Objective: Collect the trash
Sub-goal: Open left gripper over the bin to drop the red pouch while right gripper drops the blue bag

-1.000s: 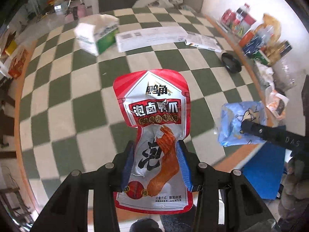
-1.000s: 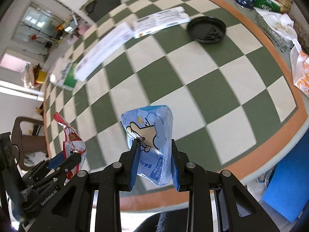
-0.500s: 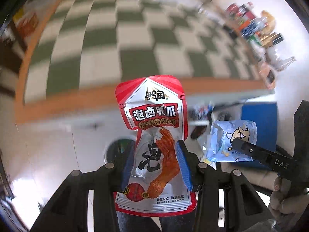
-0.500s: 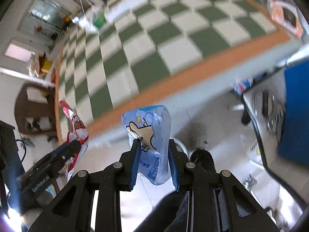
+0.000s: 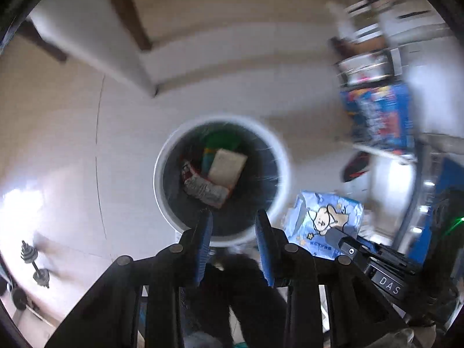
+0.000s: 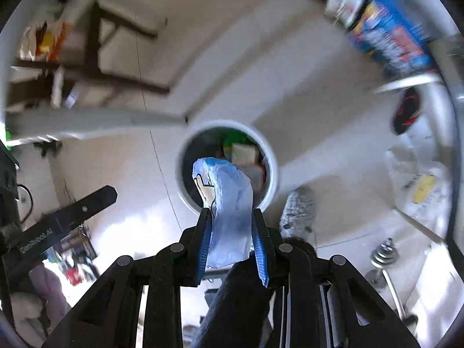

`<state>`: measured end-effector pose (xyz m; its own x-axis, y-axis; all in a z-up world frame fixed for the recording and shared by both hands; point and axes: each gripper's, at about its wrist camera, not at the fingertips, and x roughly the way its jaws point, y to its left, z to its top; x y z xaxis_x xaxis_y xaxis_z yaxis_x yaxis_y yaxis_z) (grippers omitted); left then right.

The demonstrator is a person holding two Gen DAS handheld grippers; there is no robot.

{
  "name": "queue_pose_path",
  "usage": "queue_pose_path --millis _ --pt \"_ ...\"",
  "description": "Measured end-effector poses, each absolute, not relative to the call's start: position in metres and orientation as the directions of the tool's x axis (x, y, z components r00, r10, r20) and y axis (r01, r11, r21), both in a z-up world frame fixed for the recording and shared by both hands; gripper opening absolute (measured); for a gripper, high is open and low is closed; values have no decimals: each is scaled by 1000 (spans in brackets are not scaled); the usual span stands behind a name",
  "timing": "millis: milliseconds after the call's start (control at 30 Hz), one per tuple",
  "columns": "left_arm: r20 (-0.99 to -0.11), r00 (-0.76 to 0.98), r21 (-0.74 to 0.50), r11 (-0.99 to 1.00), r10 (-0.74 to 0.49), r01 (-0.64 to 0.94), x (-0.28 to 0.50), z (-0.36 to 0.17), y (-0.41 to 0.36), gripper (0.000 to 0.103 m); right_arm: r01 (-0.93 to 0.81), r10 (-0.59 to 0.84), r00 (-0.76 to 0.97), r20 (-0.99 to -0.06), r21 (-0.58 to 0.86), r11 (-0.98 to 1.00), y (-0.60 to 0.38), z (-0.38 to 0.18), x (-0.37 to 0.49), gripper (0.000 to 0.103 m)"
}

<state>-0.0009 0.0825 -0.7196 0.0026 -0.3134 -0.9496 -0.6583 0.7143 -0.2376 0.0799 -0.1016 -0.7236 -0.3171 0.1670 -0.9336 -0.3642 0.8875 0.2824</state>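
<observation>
A round bin with a white rim [image 5: 162, 179] stands on the pale floor right below both grippers; in the right wrist view its rim [image 6: 272, 168] also sits mid-frame. Several pieces of trash lie inside, among them a crumpled red and silver packet [image 5: 203, 185]. My left gripper [image 5: 233, 214] hangs over the bin's near edge, shut, with nothing between its pads. My right gripper [image 6: 231, 214] is shut on a light blue cartoon packet [image 6: 229, 197], held over the bin's mouth. The blue packet [image 5: 324, 217] also shows in the left wrist view, at the bin's right.
Dark table legs [image 5: 127, 11] rise beyond the bin. A blue printed box [image 5: 380, 116] stands at the right, a black and red shoe [image 5: 356, 165] below it. A dumbbell [image 5: 32, 258] lies left, the person's dark trouser leg [image 5: 246, 290] under the grippers. A plastic bag [image 6: 420, 185] lies right.
Both grippers swung down from the checked table to just above the bin. The red snack packet has left the left gripper's jaws. The blue packet stays held in the right.
</observation>
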Motion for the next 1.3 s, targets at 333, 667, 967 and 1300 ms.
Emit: queue_pose_path --millis 333,667,967,1300 --pt "-983 -92 -62 754 -160 -654 -34 -791 79 101 -488 19 -257 -966 146 860 -85 -843 55 99" --pt "-993 -96 10 784 -64 -620 -43 -744 70 101 -538 -71 -119 -990 4 843 -92 -813 52 102" --pt "-997 -59 4 775 -43 -632 -53 -670 64 101 -534 -34 -96 -995 23 845 -98 -737 47 102" --pt "-999 -27 -18 792 -44 -610 -76 -545 44 101 -528 4 -62 -998 36 849 -110 -593 30 102"
